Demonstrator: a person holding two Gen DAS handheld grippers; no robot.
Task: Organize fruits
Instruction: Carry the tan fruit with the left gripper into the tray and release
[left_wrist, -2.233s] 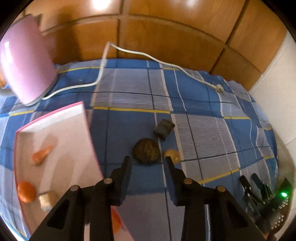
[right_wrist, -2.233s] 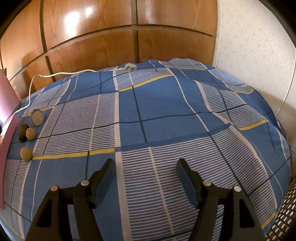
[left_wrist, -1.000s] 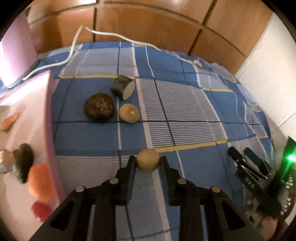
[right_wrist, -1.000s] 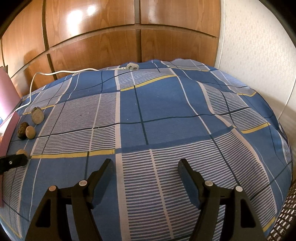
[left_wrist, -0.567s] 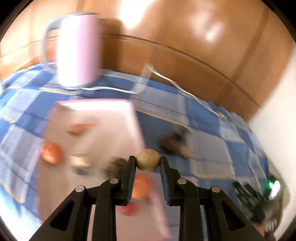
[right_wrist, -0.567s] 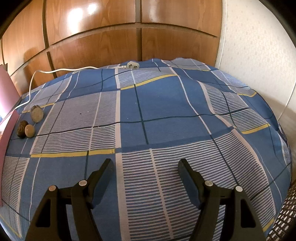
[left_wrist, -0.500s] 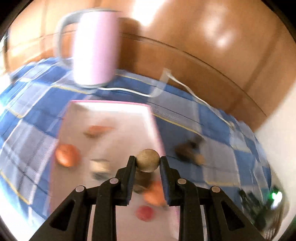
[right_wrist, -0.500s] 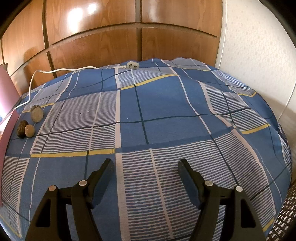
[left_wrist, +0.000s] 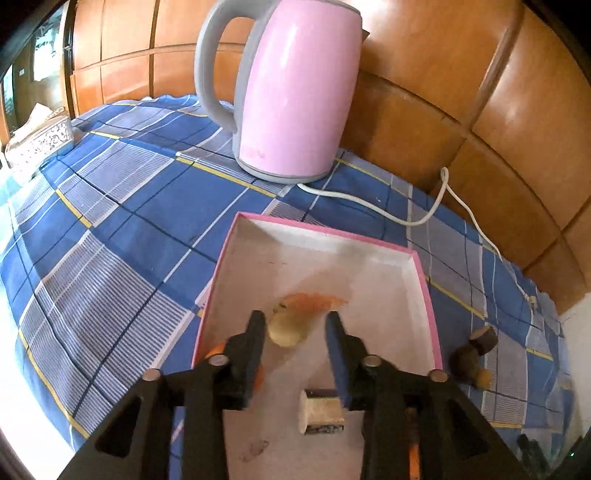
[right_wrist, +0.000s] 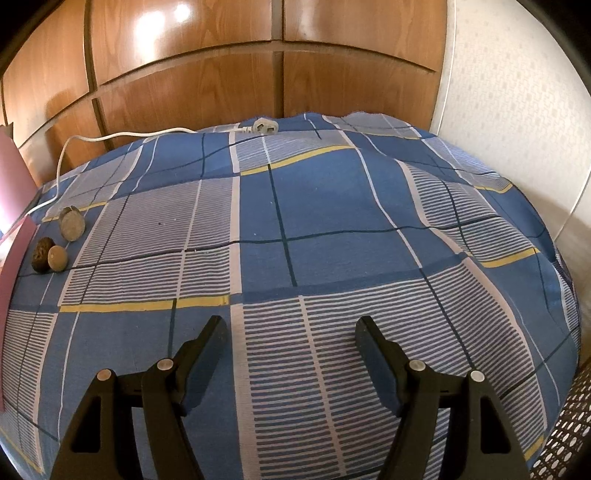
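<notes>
- Tan fruit (left_wrist: 287, 328) sits between our left gripper (left_wrist: 295, 334) fingers, blurred; jaws are opening and a gap shows on the right side, so we read it as just let go and dropping.
- Below the jaws: pink-rimmed box (left_wrist: 421, 291), white floor. An orange piece (left_wrist: 314, 302) lies just ahead of the fingertips; a white block (left_wrist: 320, 412) shows nearer us, between the finger bases.
- More orange (left_wrist: 218, 349) peeks out behind the left finger; we can't tell what it is.
- Step in hand, as we judge it: release of one fruit into the box.
- Right of the jaws, outside the box on the blue checked cloth (left_wrist: 122, 206): a dark round fruit (right_wrist: 42, 254), a small tan fruit (right_wrist: 58, 257) touching it, and a cut grey-faced piece (right_wrist: 72, 223) just beyond. All three are still to collect.
- Pink kettle (left_wrist: 291, 92) with its white cord (left_wrist: 369, 206) stands well ahead of the box; keep clear.
- Right gripper (right_wrist: 291, 339) hangs over bare cloth, jaws wide apart, nothing between them.
- Next, in our view: let the jaws finish opening, lift clear of the box rim, swing toward the three fruits, and take the small tan one without nudging the dark one beside it.
</notes>
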